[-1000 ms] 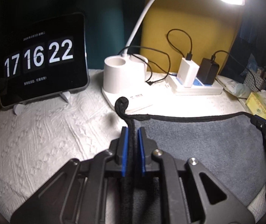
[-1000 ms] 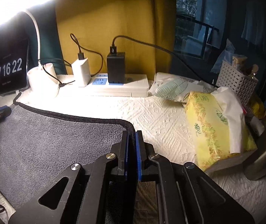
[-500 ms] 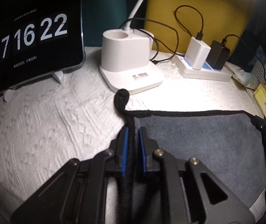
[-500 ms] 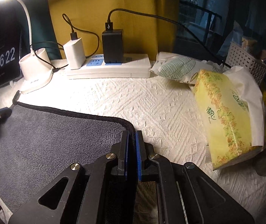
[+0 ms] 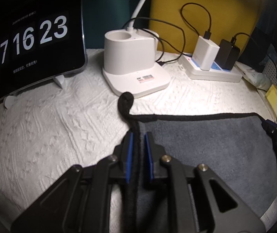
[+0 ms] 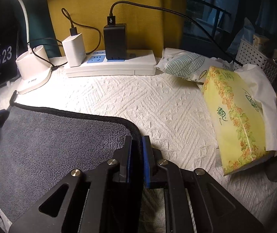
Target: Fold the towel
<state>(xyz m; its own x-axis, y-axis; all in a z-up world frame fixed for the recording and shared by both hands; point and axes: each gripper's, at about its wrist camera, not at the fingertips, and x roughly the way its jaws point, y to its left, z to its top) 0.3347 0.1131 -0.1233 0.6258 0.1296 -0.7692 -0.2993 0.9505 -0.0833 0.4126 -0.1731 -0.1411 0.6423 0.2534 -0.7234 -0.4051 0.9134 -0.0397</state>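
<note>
A dark grey towel (image 5: 206,141) with a black hem lies on the white textured table cover; it also shows in the right wrist view (image 6: 57,141). My left gripper (image 5: 138,136) has its jaws slightly parted around the towel's far left hem, whose black loop (image 5: 125,100) sticks out ahead. My right gripper (image 6: 137,138) has its jaws slightly parted around the far right corner hem. The right gripper's tip shows at the right edge of the left wrist view (image 5: 274,130).
A tablet clock (image 5: 33,40) stands at the back left. A white lamp base (image 5: 134,68) and a power strip with chargers (image 5: 214,68) stand behind the towel. A yellow tissue pack (image 6: 239,116) and a white packet (image 6: 185,64) lie at the right.
Both grippers have lowered and moved forward with the towel edge toward the lamp base and power strip. Both pairs of jaws have parted slightly. The clock changed from 22 to 23.
</note>
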